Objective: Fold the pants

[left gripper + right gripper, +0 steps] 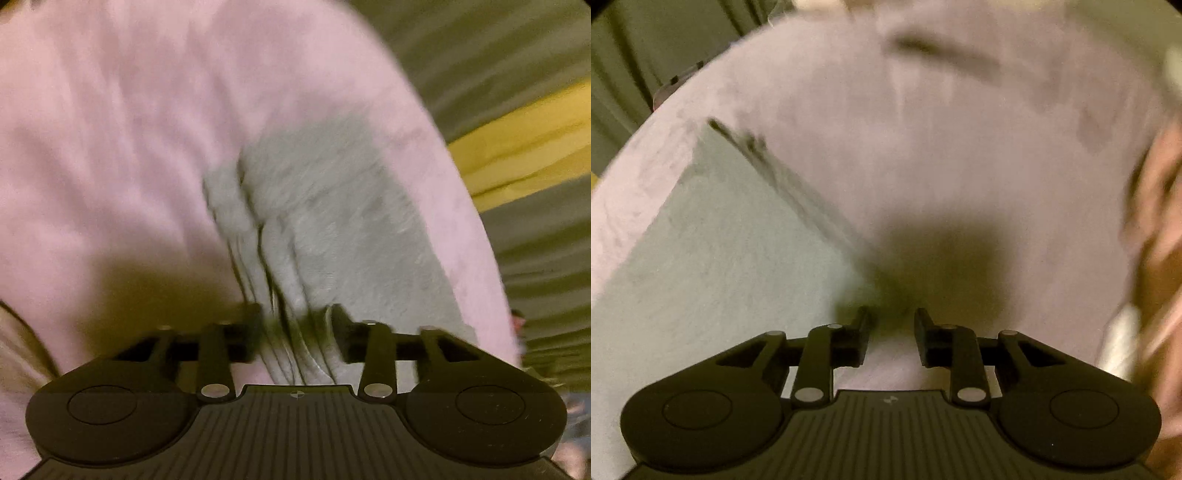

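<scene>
Grey pants (332, 221) lie on a pink cloth surface (110, 147). In the left wrist view a bunched fold of the grey fabric runs between my left gripper's (297, 321) fingers, which are closed on it. In the right wrist view the pants (720, 258) lie flat at the left with a straight edge. My right gripper (891, 325) is open and empty, low over the pink surface (923, 147) just right of the pants' edge. Both views are motion-blurred.
Olive-green curtains (498, 55) and a yellow band (517, 147) lie beyond the pink surface's edge. The person's arm (1160, 221) is blurred at the right of the right wrist view. Green drapes (628, 55) show at its upper left.
</scene>
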`<act>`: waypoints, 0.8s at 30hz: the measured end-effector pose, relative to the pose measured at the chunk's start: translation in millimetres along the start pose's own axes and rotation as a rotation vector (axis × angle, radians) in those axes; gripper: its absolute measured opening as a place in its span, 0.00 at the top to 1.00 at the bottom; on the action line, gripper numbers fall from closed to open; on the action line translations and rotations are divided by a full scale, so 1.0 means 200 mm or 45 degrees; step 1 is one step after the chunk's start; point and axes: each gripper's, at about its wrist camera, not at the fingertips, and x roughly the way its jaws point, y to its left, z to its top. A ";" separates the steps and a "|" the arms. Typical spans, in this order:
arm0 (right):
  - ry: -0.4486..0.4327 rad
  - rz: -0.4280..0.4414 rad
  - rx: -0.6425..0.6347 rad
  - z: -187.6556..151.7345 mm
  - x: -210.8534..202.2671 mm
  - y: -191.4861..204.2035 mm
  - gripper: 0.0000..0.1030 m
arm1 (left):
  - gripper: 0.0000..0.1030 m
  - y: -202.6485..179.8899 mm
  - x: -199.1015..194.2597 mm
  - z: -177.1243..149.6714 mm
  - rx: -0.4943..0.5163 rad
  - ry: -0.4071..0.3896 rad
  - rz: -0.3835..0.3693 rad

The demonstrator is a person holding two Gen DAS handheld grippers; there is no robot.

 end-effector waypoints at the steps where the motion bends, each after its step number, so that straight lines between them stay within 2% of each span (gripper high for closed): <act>1: -0.097 -0.020 -0.086 0.02 -0.07 0.07 0.74 | 0.47 -0.06 -0.06 -0.01 0.057 -0.051 -0.002; 2: -0.197 0.020 -0.191 0.04 -0.17 0.18 0.72 | 0.44 -0.11 -0.10 -0.03 0.110 -0.085 -0.023; 3: -0.265 0.096 -0.270 0.06 -0.24 0.28 0.64 | 0.34 -0.19 -0.13 -0.05 0.202 -0.119 -0.071; 4: -0.332 0.199 -0.345 0.06 -0.32 0.40 0.48 | 0.19 -0.25 -0.15 -0.06 0.256 -0.129 -0.093; 5: -0.389 0.300 -0.408 0.06 -0.38 0.51 0.41 | 0.14 -0.33 -0.14 -0.08 0.312 -0.135 -0.108; 7: -0.498 0.547 -0.579 0.02 -0.49 0.80 0.26 | 0.11 -0.48 -0.05 -0.13 0.407 -0.119 -0.155; 9: -0.518 0.831 -0.737 -0.05 -0.55 1.12 0.20 | 0.12 -0.61 0.12 -0.19 0.463 -0.018 -0.179; 11: -0.359 1.072 -0.851 -0.14 -0.55 1.45 0.18 | 0.18 -0.70 0.33 -0.28 0.525 0.123 -0.152; 12: -0.240 1.179 -0.886 -0.18 -0.52 1.61 0.18 | 0.24 -0.72 0.41 -0.32 0.544 0.198 -0.121; 13: -0.081 1.265 -0.924 -0.24 -0.49 1.79 0.19 | 0.26 -0.73 0.49 -0.36 0.565 0.273 -0.087; 14: 0.059 1.297 -0.946 -0.30 -0.45 1.93 0.19 | 0.26 -0.72 0.55 -0.41 0.611 0.310 -0.046; 15: 0.200 1.302 -0.960 -0.37 -0.42 2.08 0.19 | 0.27 -0.72 0.54 -0.43 0.672 0.285 -0.043; 16: 0.309 1.317 -1.000 -0.43 -0.39 2.21 0.25 | 0.27 -0.72 0.52 -0.45 0.722 0.283 -0.048; 18: 0.423 1.319 -1.089 -0.55 -0.38 2.42 0.30 | 0.28 -0.69 0.50 -0.46 0.741 0.328 -0.028; 19: 0.460 1.311 -1.141 -0.62 -0.38 2.52 0.35 | 0.32 -0.65 0.48 -0.46 0.734 0.351 -0.039; 20: 0.477 1.305 -1.183 -0.66 -0.37 2.60 0.38 | 0.37 -0.61 0.47 -0.45 0.714 0.371 -0.039; 22: 0.500 1.276 -1.258 -0.75 -0.37 2.77 0.53 | 0.58 -0.51 0.44 -0.41 0.638 0.386 -0.064; 23: 0.526 1.265 -1.273 -0.78 -0.35 2.83 0.56 | 0.62 -0.46 0.43 -0.39 0.567 0.401 -0.084; 24: 0.568 1.257 -1.277 -0.83 -0.32 2.89 0.64 | 0.68 -0.40 0.43 -0.37 0.487 0.420 -0.113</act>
